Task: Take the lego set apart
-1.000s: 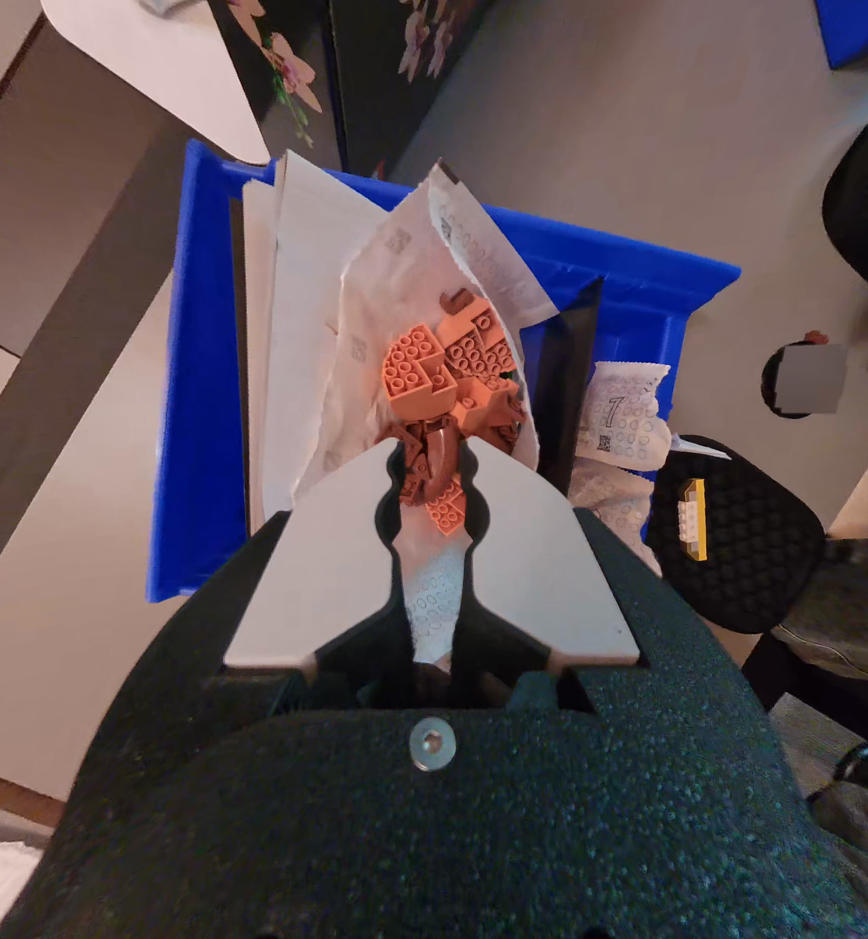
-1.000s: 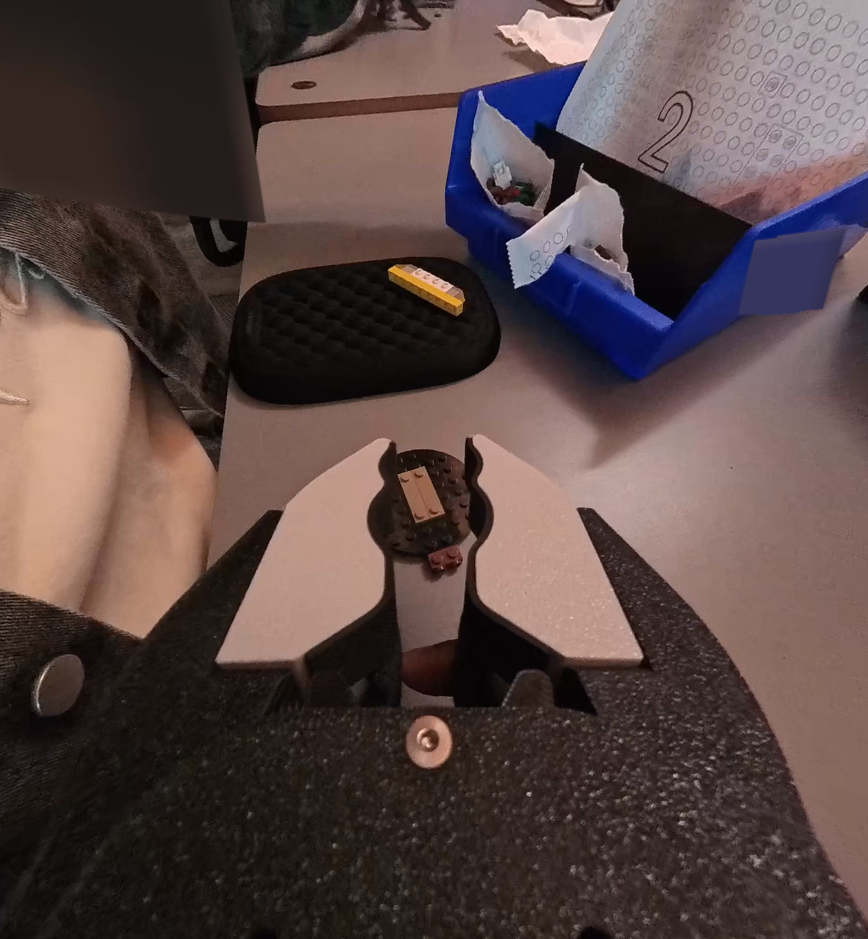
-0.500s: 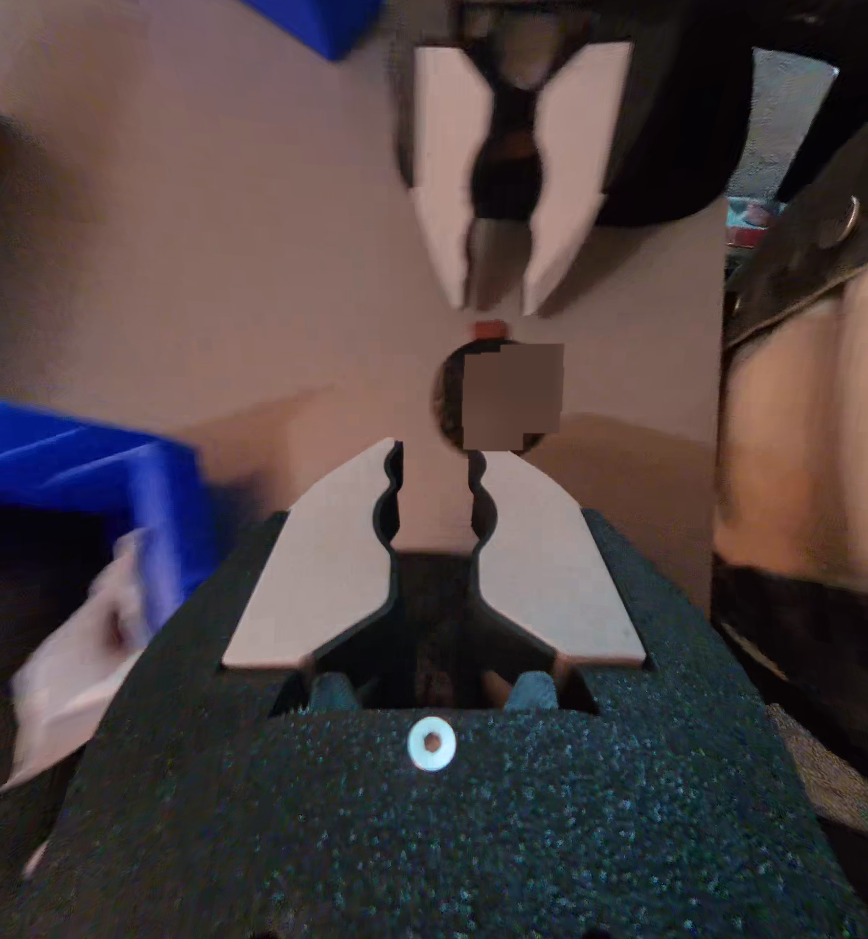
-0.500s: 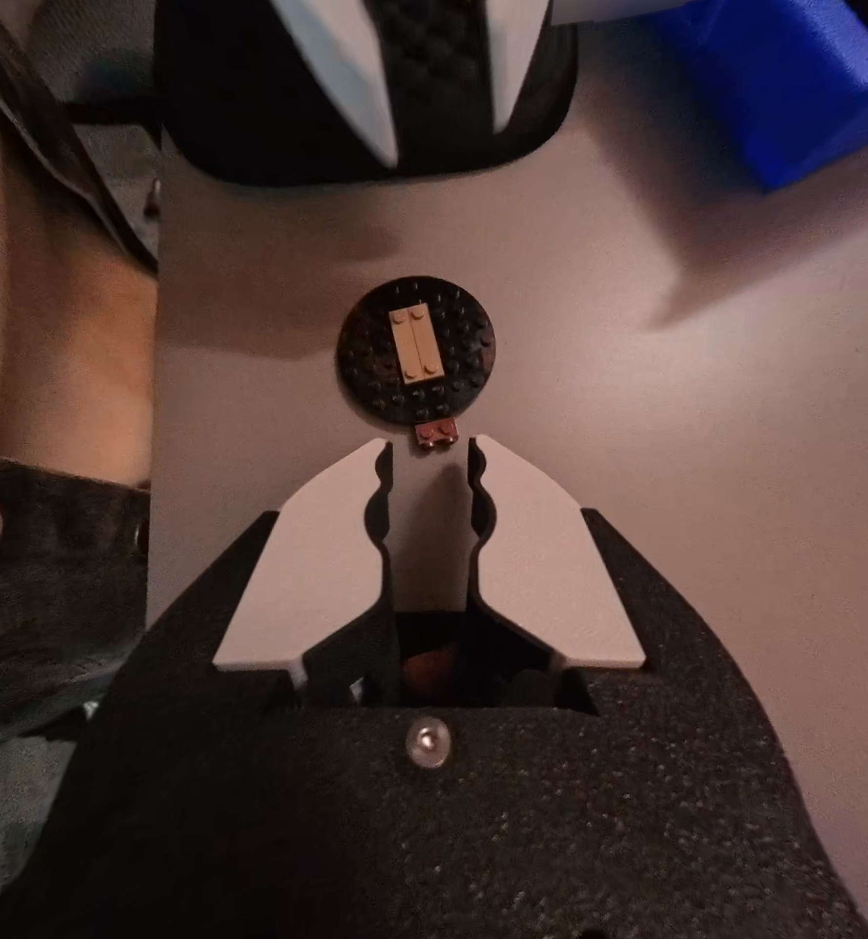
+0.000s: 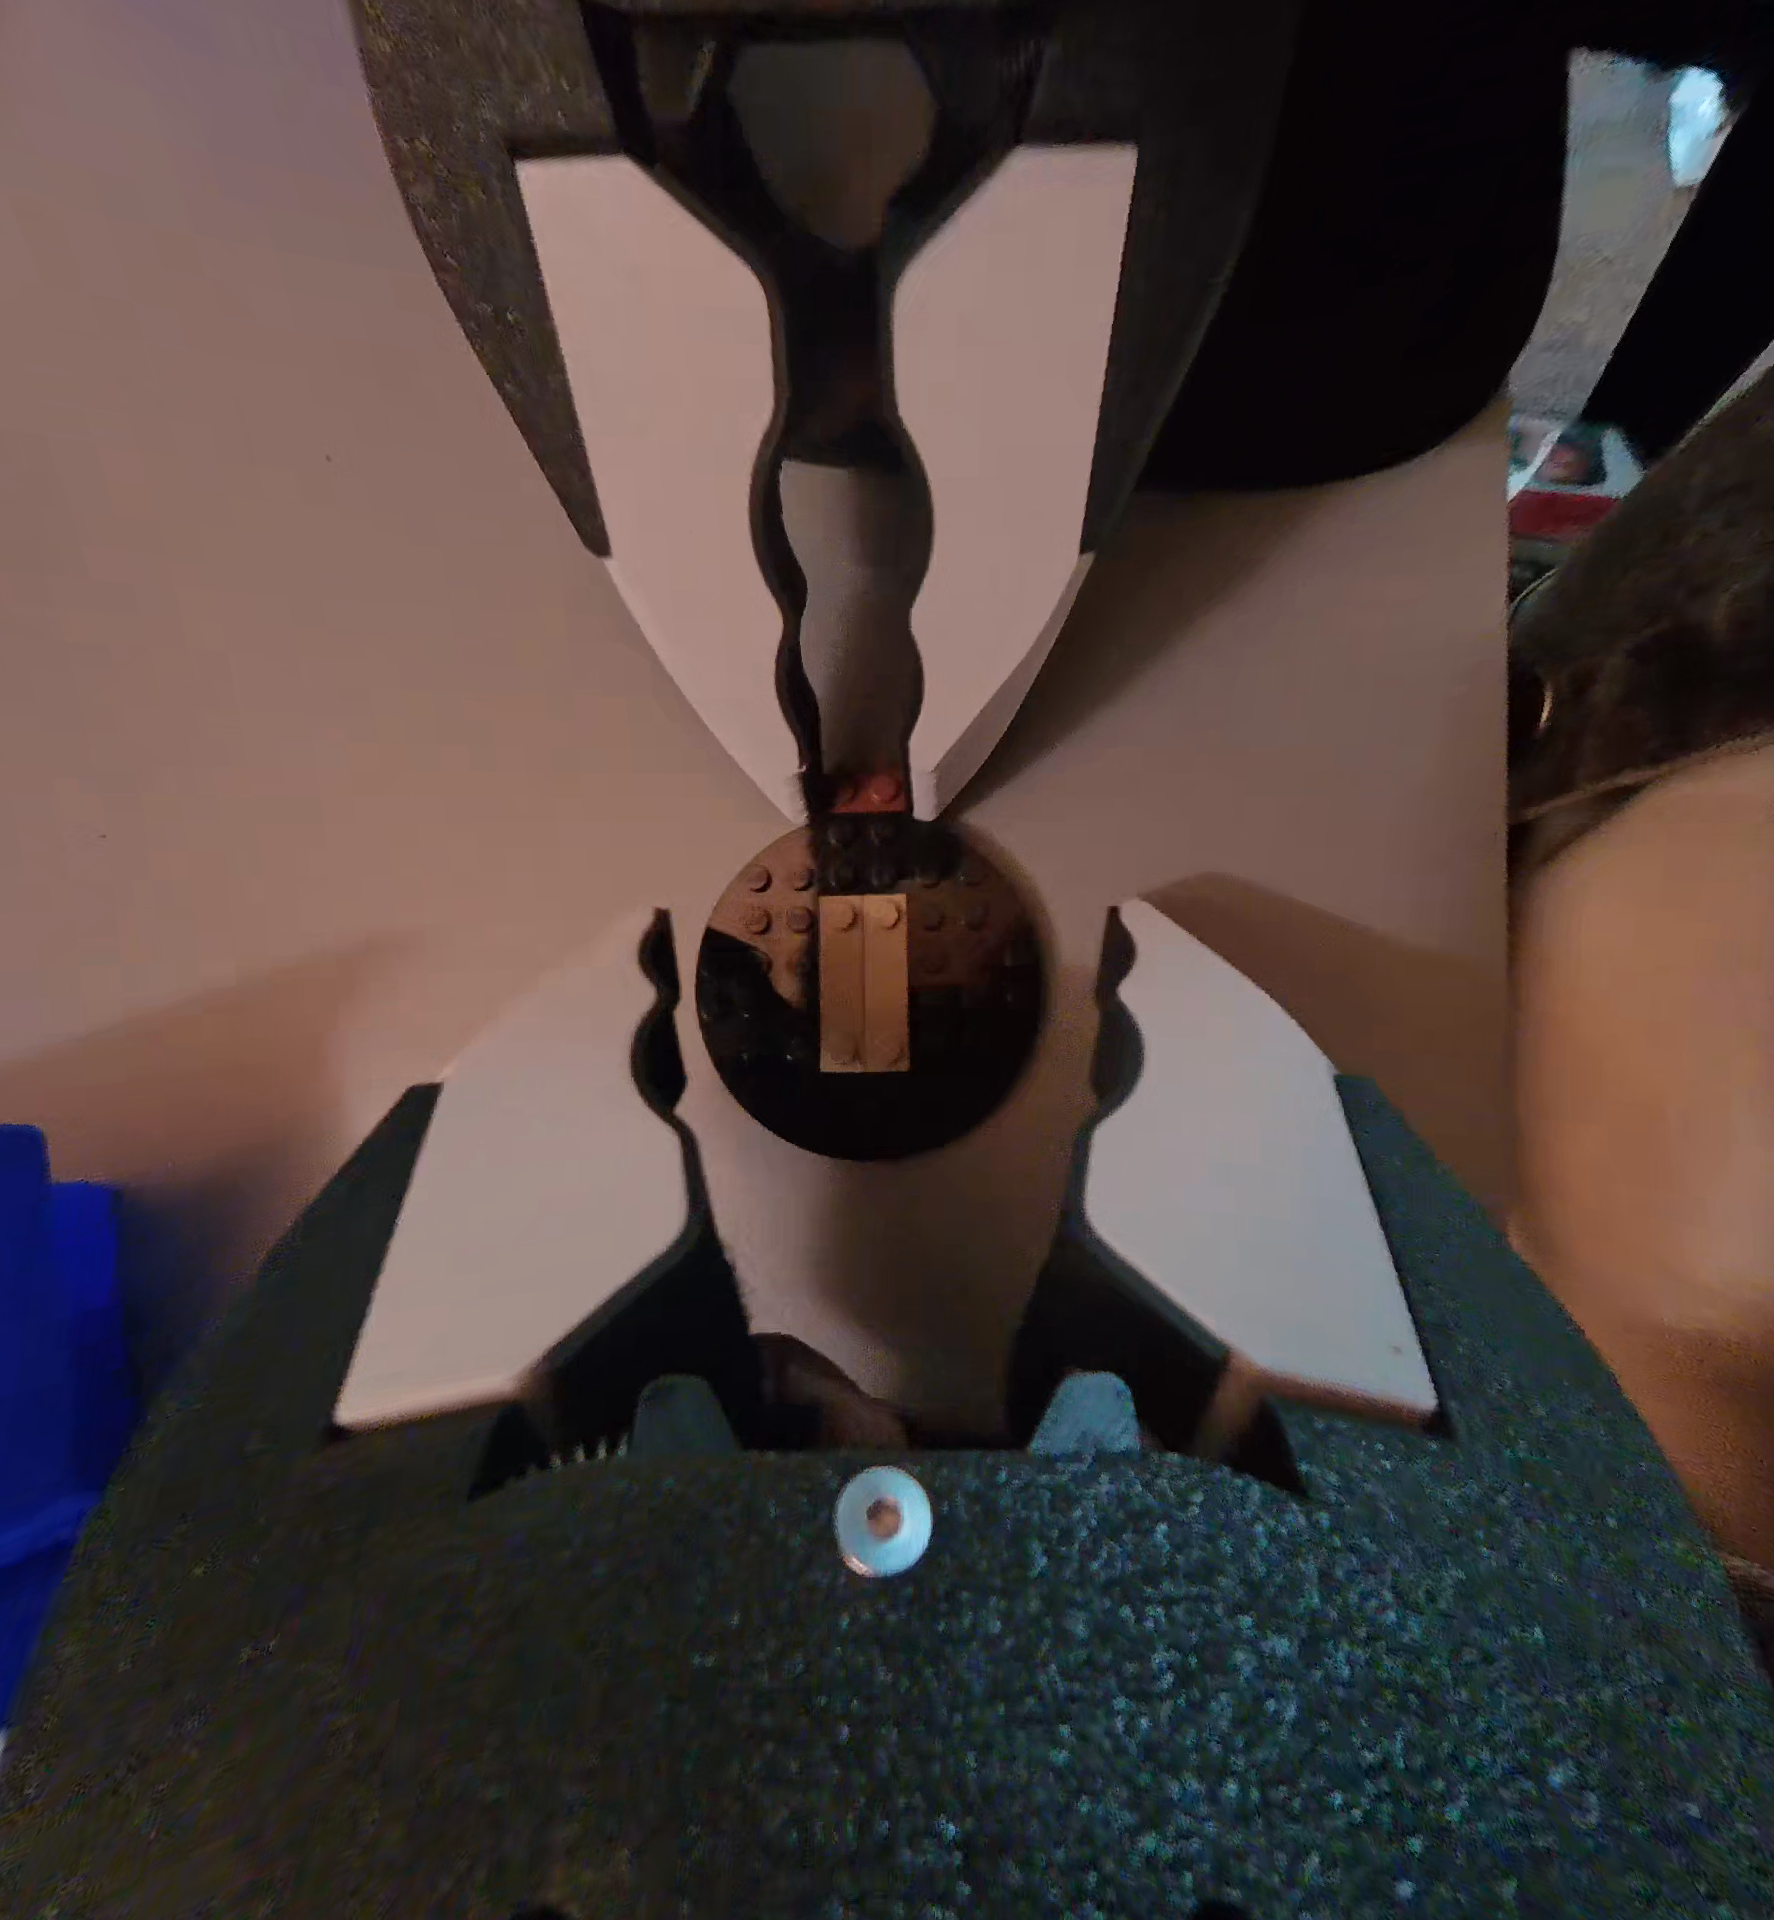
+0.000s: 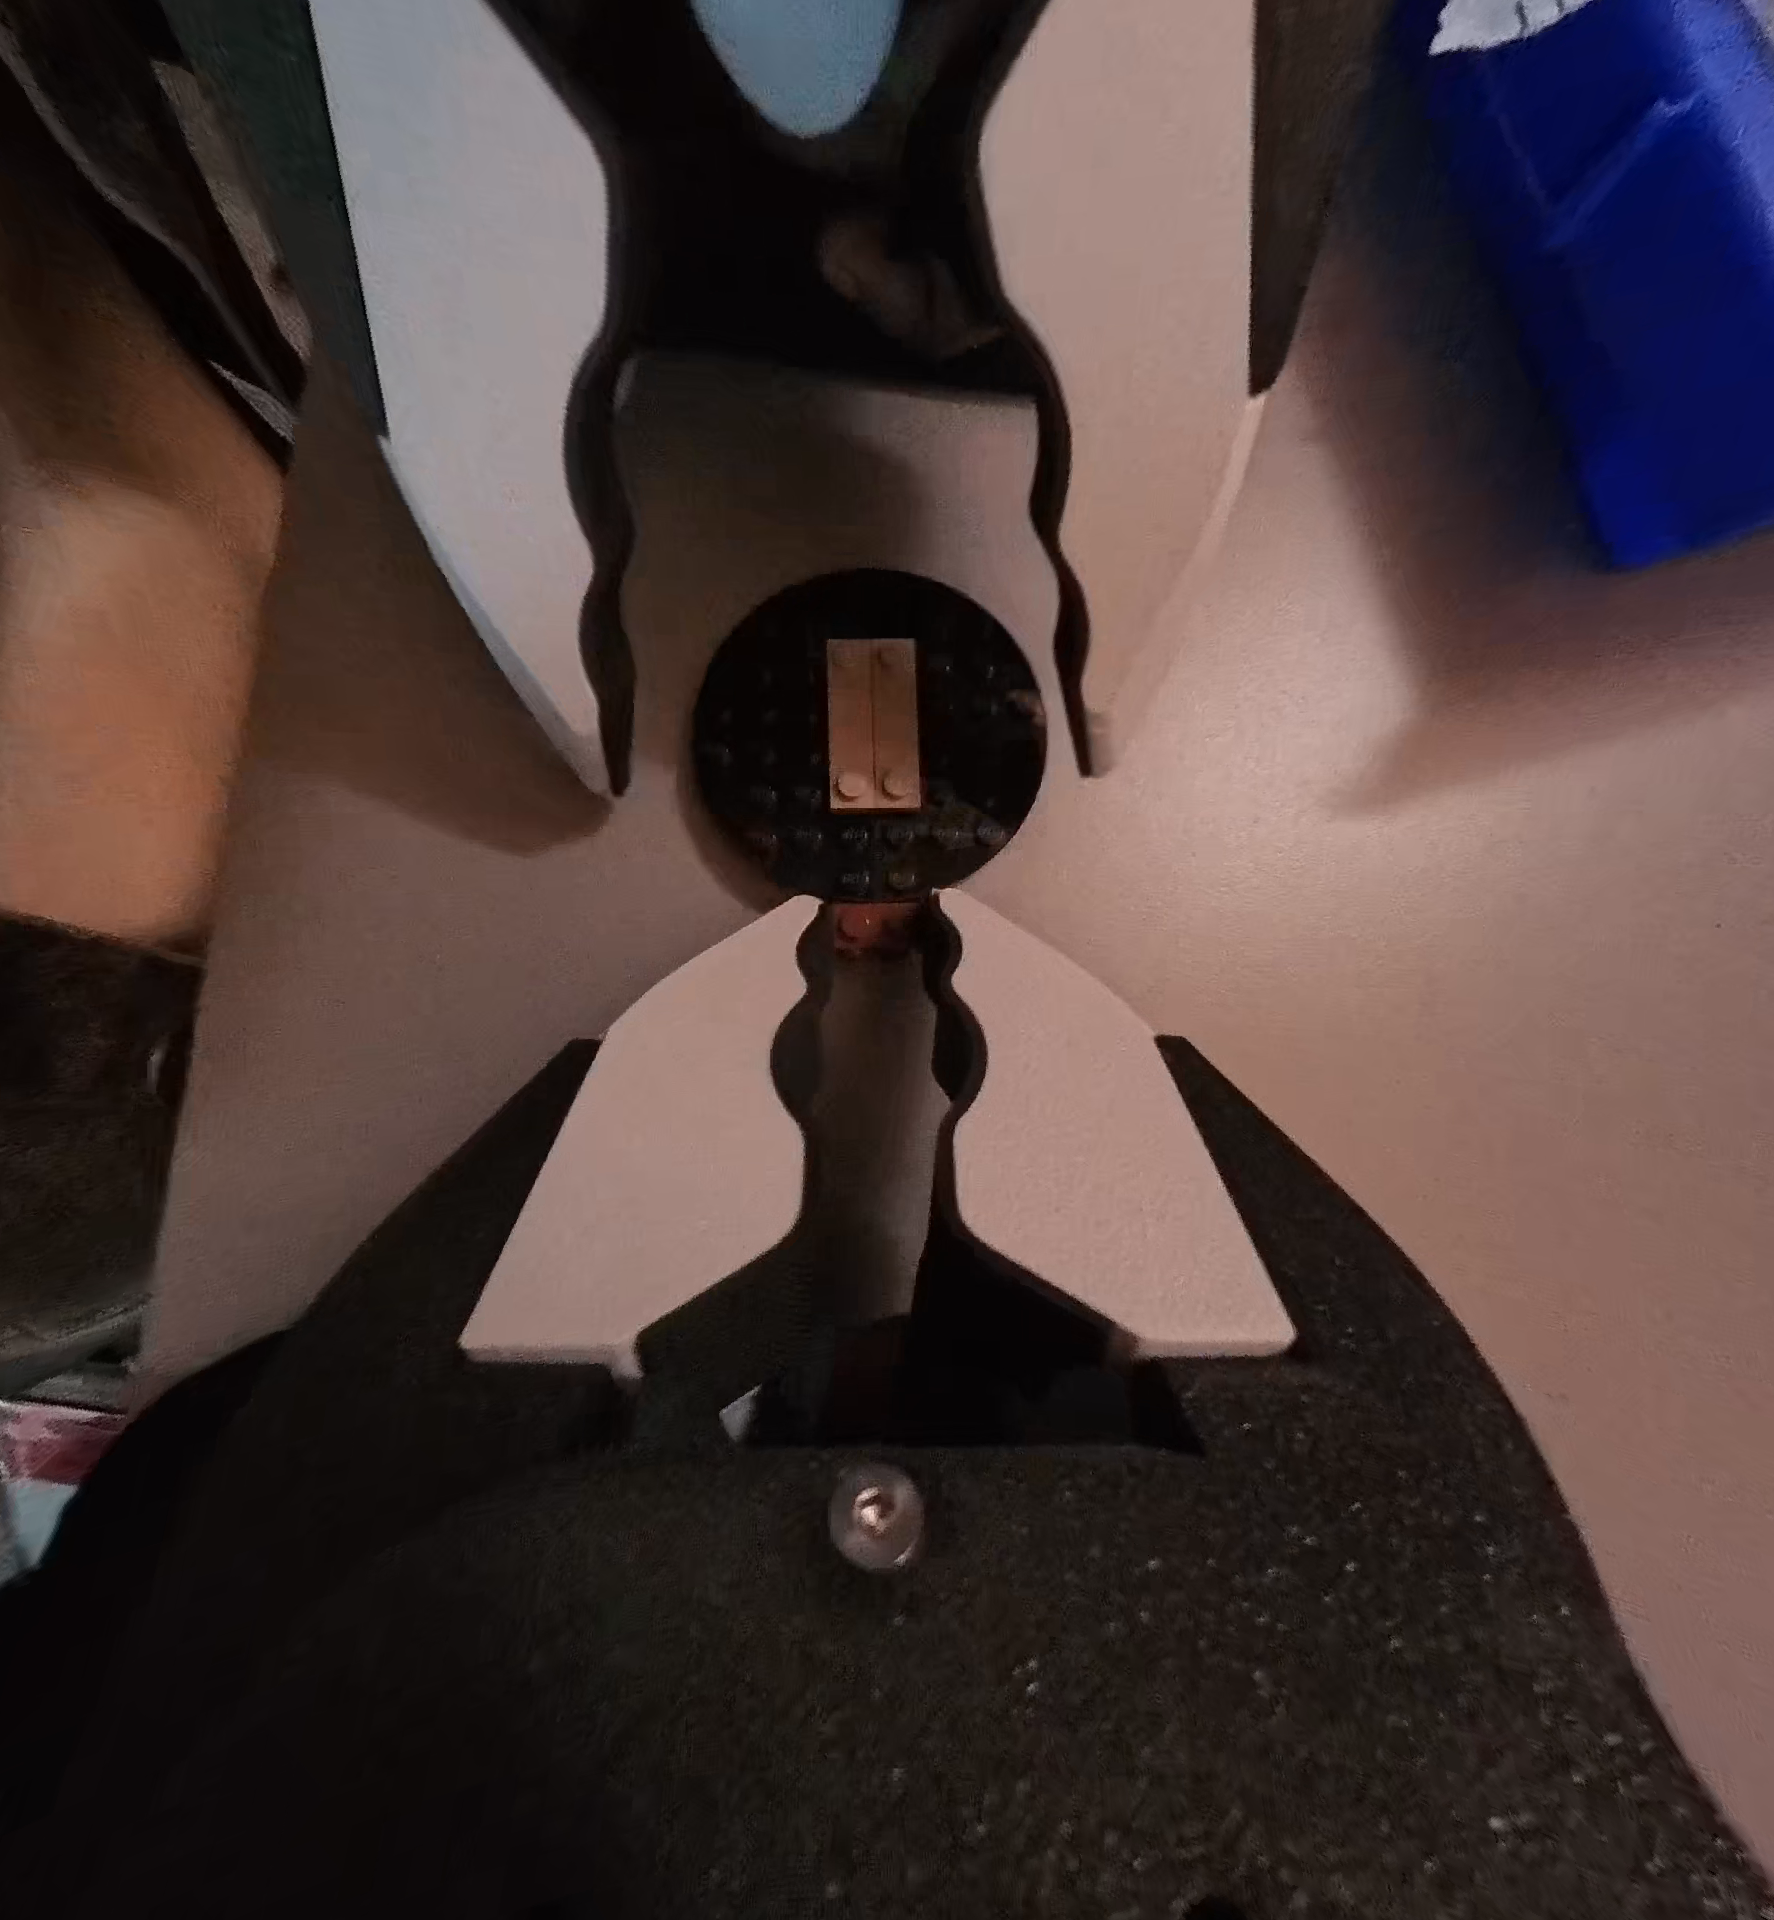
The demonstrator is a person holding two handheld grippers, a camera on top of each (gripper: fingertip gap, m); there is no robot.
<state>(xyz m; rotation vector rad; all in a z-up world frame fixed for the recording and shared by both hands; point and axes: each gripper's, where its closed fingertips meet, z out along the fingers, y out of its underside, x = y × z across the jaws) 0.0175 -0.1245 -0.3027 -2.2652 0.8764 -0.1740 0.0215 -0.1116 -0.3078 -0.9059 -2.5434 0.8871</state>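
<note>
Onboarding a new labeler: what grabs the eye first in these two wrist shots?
The round black lego plate lying flat on the pale table, two tan strips side by side on its middle. The left gripper, jaws wide, flanks the disc; facing it, the right gripper has closed around the small reddish-brown piece at the disc's rim. A blue bin sits off to one side.

One round black lego plate (image 5: 867,1091) lies on the worktop (image 5: 239,727), carrying two tan strips (image 5: 864,982) side by side. One small reddish-brown piece (image 5: 870,792) sits at its 12 o'clock edge. Two claws: left claw (image 5: 888,925), right claw (image 6: 870,920). One blue bin (image 6: 1672,291).
</note>
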